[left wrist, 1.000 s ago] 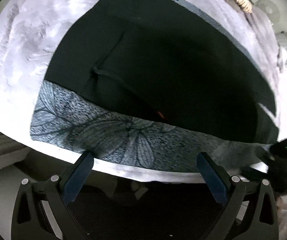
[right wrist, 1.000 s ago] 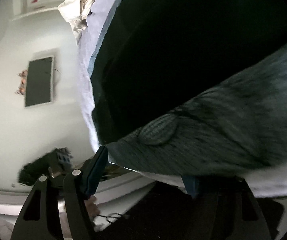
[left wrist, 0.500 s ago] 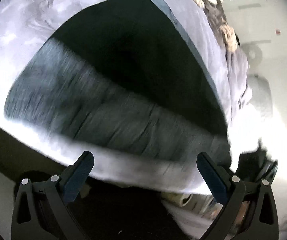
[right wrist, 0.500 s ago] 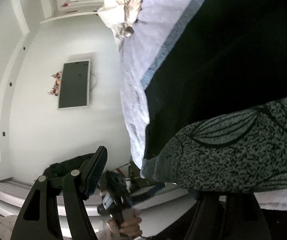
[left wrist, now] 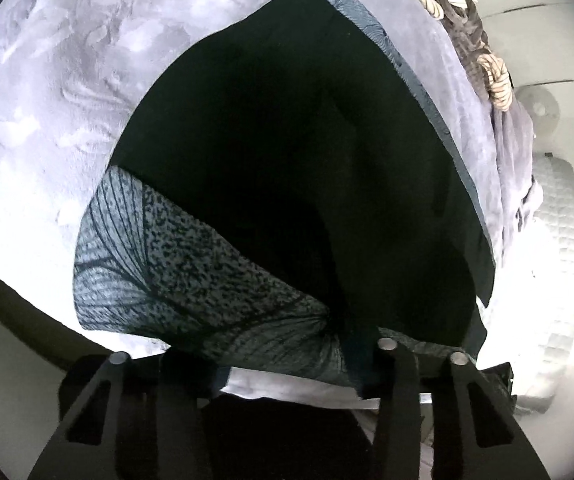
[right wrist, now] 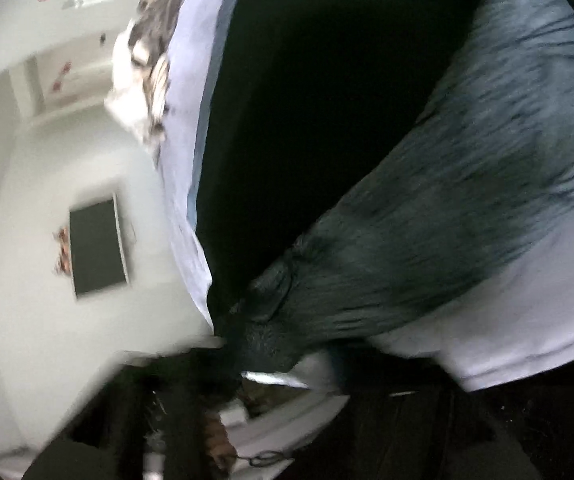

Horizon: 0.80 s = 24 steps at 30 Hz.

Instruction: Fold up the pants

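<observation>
Both claws are clamped on the near hem of the pants point(left wrist: 287, 168), which lie spread on a plush lavender blanket point(left wrist: 67, 72): left gripper point(left wrist: 299, 364) pinching the leaf-print band point(left wrist: 175, 276), right gripper point(right wrist: 283, 360) nipping the other corner (blurred). Soft, limp, light cloth; it'll sag and drag, so gripping the corners at the hem looks right.

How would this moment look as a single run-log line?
stage: grabbing pants hem | left tongs: shut on patterned hem | right tongs: shut on hem corner | surface: lavender blanket
</observation>
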Each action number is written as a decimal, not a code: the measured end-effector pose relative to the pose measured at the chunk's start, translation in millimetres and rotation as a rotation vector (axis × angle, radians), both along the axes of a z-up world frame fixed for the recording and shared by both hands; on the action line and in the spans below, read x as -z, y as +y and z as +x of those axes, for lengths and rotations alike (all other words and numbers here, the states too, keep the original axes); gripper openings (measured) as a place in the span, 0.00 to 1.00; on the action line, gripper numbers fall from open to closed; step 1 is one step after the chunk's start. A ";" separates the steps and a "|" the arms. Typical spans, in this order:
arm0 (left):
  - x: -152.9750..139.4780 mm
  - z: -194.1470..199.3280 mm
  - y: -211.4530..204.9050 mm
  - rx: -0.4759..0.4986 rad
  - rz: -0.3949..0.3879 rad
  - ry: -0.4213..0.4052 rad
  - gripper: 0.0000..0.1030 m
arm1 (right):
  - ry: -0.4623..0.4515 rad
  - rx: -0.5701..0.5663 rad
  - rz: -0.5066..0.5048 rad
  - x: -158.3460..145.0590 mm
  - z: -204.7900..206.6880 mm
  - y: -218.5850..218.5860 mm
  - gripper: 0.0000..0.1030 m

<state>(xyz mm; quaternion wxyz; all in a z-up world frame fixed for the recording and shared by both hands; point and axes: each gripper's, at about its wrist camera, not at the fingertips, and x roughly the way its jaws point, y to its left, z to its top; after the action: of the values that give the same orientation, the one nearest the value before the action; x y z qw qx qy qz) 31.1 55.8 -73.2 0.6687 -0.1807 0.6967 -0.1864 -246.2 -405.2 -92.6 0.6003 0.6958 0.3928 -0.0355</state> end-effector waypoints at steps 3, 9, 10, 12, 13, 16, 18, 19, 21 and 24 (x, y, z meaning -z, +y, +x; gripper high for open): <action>-21.3 3.5 1.7 -0.017 0.009 -0.042 0.40 | -0.031 -0.063 -0.063 -24.2 14.1 -12.1 0.09; -75.7 49.9 -37.5 -0.054 0.043 -0.214 0.40 | -0.111 -0.274 -0.203 -89.5 90.6 -54.6 0.08; -80.2 57.1 -40.2 -0.052 0.058 -0.244 0.40 | -0.115 -0.306 -0.220 -94.1 106.4 -61.7 0.08; -86.0 85.4 -61.1 -0.047 0.120 -0.314 0.48 | -0.112 -0.377 -0.248 -98.0 144.2 -80.1 0.09; -84.3 100.8 -71.8 -0.051 0.144 -0.333 0.51 | -0.104 -0.399 -0.252 -96.3 158.4 -87.0 0.12; -61.1 147.4 -95.8 -0.093 0.260 -0.405 0.76 | -0.071 -0.469 -0.284 -79.7 205.4 -108.4 0.12; -36.6 172.0 -106.9 -0.099 0.322 -0.397 0.77 | -0.042 -0.502 -0.297 -61.4 227.6 -116.6 0.13; -22.8 184.5 -113.0 -0.104 0.344 -0.384 0.77 | -0.025 -0.513 -0.301 -50.9 236.3 -121.0 0.15; -4.3 199.6 -115.7 -0.117 0.391 -0.364 0.81 | 0.021 -0.519 -0.310 -27.1 251.6 -128.2 0.18; 11.1 220.7 -116.1 -0.139 0.468 -0.361 0.88 | 0.068 -0.521 -0.301 4.5 269.2 -133.1 0.35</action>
<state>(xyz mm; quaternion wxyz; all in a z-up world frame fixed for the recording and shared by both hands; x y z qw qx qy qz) 251.8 -60.4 -84.3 0.8164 -0.0328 0.5766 -0.0035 23.0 -538.3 -97.1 0.6719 0.4733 0.5684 0.0386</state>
